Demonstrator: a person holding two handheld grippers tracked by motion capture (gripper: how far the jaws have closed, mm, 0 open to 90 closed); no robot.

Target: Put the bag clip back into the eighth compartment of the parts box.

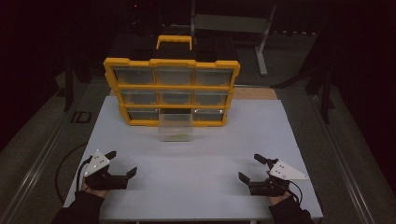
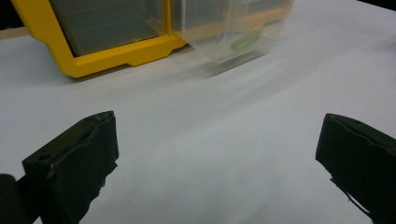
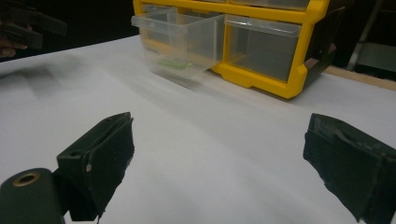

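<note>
Resting stage, by the look of it: both tools parked low on the desk (image 1: 196,186), well short of the cabinet (image 1: 172,91), nothing gripped. Left gripper (image 1: 122,164) with jaws spread wide, bare desk between them in the left gripper view; right gripper (image 1: 251,169) likewise spread wide and empty. Each held by a dark-sleeved hand, near the desk edge farthest from the cabinet.

Thing of interest: the drawer (image 1: 176,125), pulled out from the middle slot of the cabinet's bottom row, front end sitting on the desk just ahead of the cabinet. Clear plastic, thin walls, open top with a rim along the front. Inside, a small pale green piece (image 2: 246,39) lying flat on the floor of the drawer, also seen in the right gripper view (image 3: 173,63); too small and blurred to name. Remaining drawers in the cabinet all closed, frosted fronts, yellow frame, black handle on top.

Likely next: either reaching into the drawer for the green piece or pushing the drawer back into the cabinet. Either way, a long forward reach toward the cabinet. For a pick, jaws narrowed and angled down over the rim, clear of the thin walls. For a push, a square press on the drawer front, so as not to jam it in the slot.
</note>
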